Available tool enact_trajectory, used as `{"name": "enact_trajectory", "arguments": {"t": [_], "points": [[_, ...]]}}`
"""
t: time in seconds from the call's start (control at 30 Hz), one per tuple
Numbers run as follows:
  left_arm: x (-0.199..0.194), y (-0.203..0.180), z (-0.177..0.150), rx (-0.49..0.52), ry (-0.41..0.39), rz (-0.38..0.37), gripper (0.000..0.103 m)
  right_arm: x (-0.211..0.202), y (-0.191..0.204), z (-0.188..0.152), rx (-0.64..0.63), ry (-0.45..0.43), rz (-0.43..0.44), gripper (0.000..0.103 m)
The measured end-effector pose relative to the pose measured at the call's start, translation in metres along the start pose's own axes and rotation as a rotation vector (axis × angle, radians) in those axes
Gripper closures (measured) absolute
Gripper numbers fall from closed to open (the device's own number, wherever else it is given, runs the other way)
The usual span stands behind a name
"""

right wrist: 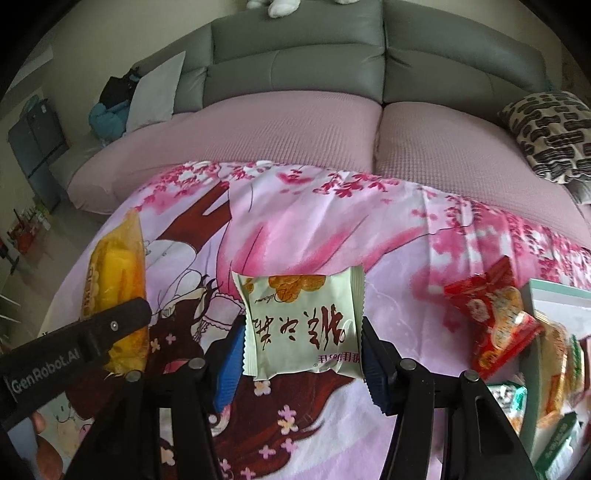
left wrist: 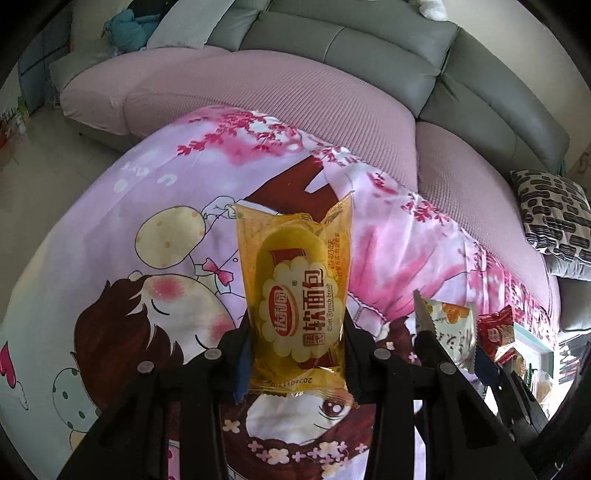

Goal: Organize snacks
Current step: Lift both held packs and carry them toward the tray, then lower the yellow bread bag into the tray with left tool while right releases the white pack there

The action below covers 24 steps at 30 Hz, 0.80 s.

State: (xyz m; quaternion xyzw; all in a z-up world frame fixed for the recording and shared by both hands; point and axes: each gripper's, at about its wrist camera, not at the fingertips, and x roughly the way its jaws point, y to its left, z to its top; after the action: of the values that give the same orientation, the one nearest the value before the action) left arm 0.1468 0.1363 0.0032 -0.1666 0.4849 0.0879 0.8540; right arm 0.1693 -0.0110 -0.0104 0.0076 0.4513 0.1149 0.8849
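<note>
My left gripper [left wrist: 295, 354] is shut on a yellow soft-bread packet [left wrist: 295, 295], held upright above the pink cartoon cloth [left wrist: 147, 229]; the same bread packet [right wrist: 114, 295] shows at the left of the right wrist view. My right gripper [right wrist: 303, 350] is shut on a pale green pastry packet [right wrist: 303, 325], its blue pads [right wrist: 231, 369] pressing both sides. That pastry packet [left wrist: 452, 328] also appears at the right of the left wrist view. A red snack packet [right wrist: 487, 317] lies on the cloth beside a mint-edged box [right wrist: 554, 295].
The box at the right holds several packets [right wrist: 554, 354]. Behind the cloth runs a pink-covered grey sofa [right wrist: 295, 122] with a patterned cushion [right wrist: 546, 133], a white pillow [right wrist: 155, 92] and a teal bundle [left wrist: 125, 31]. Floor [left wrist: 48, 173] shows at the left.
</note>
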Motion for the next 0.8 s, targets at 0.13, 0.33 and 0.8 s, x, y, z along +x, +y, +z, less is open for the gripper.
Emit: {"name": "enact_trajectory", "arguments": {"t": [0.13, 0.33, 0.8], "points": [[-0.01, -0.008, -0.001, 0.016, -0.014, 0.0, 0.061, -0.02, -0.013, -0.003, 0.027, -0.021, -0.026, 0.043], [-0.029, -0.028, -0.004, 0.073, -0.054, -0.008, 0.062, -0.048, -0.048, -0.009, 0.1, -0.046, -0.057, 0.043], [-0.065, -0.119, -0.028, 0.28, -0.116, -0.139, 0.062, -0.121, -0.154, -0.036, 0.323, -0.134, -0.196, 0.043]]}}
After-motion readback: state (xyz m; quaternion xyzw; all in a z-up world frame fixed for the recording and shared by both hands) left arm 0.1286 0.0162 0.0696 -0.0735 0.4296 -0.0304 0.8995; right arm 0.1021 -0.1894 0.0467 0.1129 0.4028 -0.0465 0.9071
